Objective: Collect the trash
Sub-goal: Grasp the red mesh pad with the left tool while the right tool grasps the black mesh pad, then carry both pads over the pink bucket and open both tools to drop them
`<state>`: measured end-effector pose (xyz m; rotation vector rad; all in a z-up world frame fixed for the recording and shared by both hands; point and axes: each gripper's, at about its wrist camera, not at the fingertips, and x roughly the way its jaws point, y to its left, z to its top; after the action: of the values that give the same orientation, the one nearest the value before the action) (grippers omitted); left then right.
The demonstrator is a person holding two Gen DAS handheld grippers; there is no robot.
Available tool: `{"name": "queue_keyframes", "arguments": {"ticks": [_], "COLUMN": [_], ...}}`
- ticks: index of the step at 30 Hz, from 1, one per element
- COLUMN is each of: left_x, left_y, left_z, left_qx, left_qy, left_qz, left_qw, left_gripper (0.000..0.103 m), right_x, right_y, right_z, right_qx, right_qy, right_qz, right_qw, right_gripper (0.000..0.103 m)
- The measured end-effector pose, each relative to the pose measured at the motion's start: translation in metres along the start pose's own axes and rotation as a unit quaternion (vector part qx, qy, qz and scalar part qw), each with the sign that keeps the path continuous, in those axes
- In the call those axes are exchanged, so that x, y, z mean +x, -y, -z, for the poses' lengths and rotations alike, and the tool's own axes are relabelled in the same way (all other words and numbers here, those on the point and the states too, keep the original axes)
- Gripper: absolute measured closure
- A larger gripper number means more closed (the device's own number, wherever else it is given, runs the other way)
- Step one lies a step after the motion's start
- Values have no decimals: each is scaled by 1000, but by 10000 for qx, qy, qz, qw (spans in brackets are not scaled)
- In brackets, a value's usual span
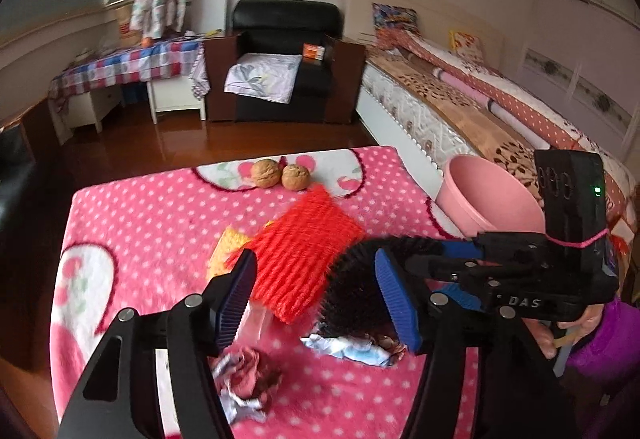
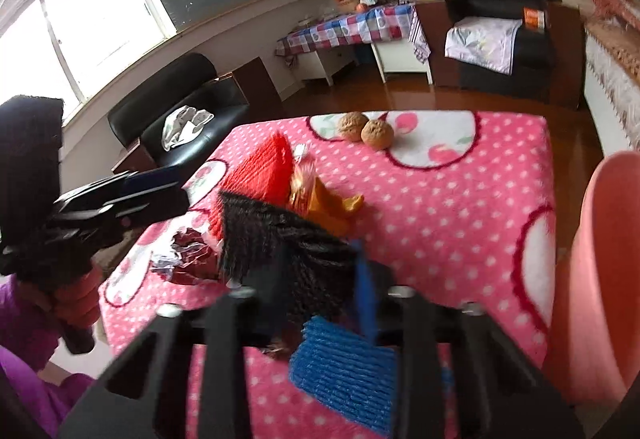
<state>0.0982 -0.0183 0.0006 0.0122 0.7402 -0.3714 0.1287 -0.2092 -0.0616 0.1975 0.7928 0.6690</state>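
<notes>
On the pink dotted blanket lie a red foam net sleeve, a yellow wrapper, a crumpled pink-and-silver wrapper and a crumpled blue-white wrapper. My left gripper is open and empty above them. My right gripper is shut on a black foam net sleeve, also seen in the left wrist view. The red sleeve, an orange-yellow wrapper and crumpled wrappers show in the right wrist view.
A pink plastic bin stands at the blanket's right edge, close on the right in the right wrist view. Two walnuts sit at the far edge. A bed, black armchairs and a checked table surround.
</notes>
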Motion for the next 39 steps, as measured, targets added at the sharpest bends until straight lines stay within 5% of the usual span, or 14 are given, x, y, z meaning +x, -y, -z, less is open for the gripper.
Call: {"name": "queue_keyframes", "arguments": {"ticks": [14,21,29,39], "left_x": [61,63,27,-20], "left_y": [-39,-45,-37,5], "left_z": [-23,-11,-9,-38], "left_qx": [57,-265,-338,-231], "left_qy": [-640,-700,-302,339], "left_qz": [269,554,578,868], "left_qw": [9976,9957,9973,9954], "left_gripper": [44,85,94,94], "right_x": [-55,-70,-83,-123], "right_y": [13,14,13,28], "right_z": [2,-8,-18,-11], "right_qx": [897,1135,1327,1607], "right_qy": [562,811,1099,1557], "right_qz": [-284,-163,-147,497], "right_qw": [9940,9901,9849,9734], "right_gripper": [91,91,91,91]}}
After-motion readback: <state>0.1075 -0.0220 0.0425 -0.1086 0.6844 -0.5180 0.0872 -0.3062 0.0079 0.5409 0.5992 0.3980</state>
